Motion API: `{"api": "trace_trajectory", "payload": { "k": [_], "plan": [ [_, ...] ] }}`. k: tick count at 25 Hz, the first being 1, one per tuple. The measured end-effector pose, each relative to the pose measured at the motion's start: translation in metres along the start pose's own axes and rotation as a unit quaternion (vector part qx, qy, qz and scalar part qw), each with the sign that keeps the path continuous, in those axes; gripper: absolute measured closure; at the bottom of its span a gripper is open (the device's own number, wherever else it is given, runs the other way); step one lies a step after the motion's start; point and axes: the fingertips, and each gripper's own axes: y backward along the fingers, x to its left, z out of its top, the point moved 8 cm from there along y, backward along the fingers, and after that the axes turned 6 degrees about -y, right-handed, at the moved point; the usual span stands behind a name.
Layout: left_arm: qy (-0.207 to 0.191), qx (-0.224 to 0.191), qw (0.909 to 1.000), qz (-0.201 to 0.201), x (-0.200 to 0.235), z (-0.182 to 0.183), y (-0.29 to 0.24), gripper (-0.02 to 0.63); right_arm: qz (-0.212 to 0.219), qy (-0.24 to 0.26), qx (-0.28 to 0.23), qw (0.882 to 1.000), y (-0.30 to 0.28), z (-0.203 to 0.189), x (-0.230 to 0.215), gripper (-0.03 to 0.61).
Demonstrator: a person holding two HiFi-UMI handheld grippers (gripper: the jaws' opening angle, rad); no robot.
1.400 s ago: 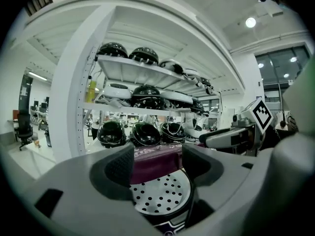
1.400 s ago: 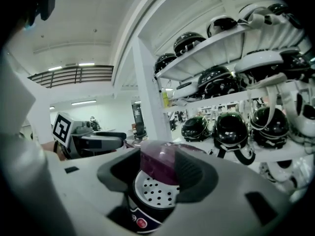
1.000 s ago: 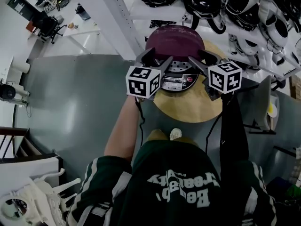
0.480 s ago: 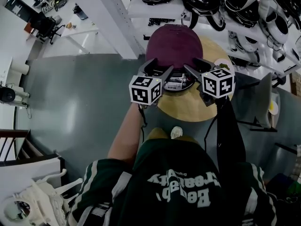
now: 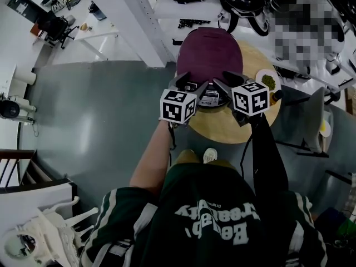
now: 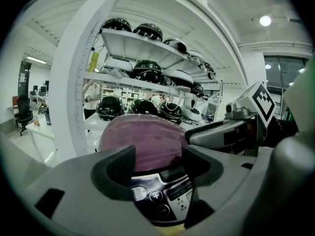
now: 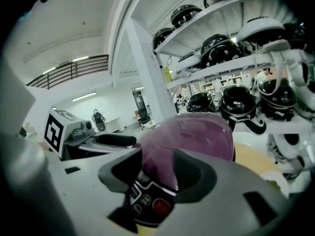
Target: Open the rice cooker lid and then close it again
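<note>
Head view: rice cooker with a domed maroon lid [image 5: 209,46] sits on the far half of a round light-wood table [image 5: 222,128], with white helmet shelves behind it. The lid is down. Left gripper [image 5: 191,82] and right gripper [image 5: 229,79] sit side by side at the cooker's near front, over its control panel, and neither looks to be touching it. A small white plate with something green [image 5: 268,81] lies to the right.

Left gripper view: jaws stand wide apart with nothing clamped. The gap shows only the black button panel [image 6: 162,196], with the lid rising behind it.

Right gripper view: jaws are closing with nothing pressed between the pads. The panel's red button [image 7: 160,206] shows through the gap, beyond them.

Step, as I judge it: approach for opening, lid not yet released. The next move needs one gripper on the catch at the lid's front edge, then a lift up and away toward the shelves while the cooker body stays put.
</note>
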Motion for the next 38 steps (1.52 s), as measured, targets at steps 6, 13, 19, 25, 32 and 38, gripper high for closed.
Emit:
{"api": "trace_trajectory", "payload": {
  "k": [6,13,19,25,32,38],
  "plan": [
    [0.006,0.007,1.0,-0.003,0.0,-0.001,-0.003,0.322,-0.015,0.013,0.025,0.999,-0.003,0.001,-0.001,0.385],
    [0.01,0.014,0.9998,-0.001,-0.002,-0.005,-0.006,0.311,-0.059,0.073,0.071,0.993,-0.01,-0.001,0.008,0.383],
    [0.003,0.006,0.9999,0.008,-0.001,-0.007,-0.006,0.311,-0.042,0.06,0.074,0.995,-0.011,0.002,0.004,0.399],
    [-0.001,0.001,1.0,0.008,-0.003,-0.008,-0.004,0.31,-0.046,0.072,0.035,0.996,-0.004,-0.003,0.004,0.388],
    [-0.016,-0.037,0.9986,0.033,0.002,0.015,0.016,0.302,-0.053,0.064,-0.048,0.995,0.021,0.011,0.007,0.354],
    [-0.021,-0.118,0.9883,0.093,0.003,0.051,0.052,0.302,-0.079,0.095,-0.125,0.984,0.049,0.027,0.022,0.281]
  ]
}}
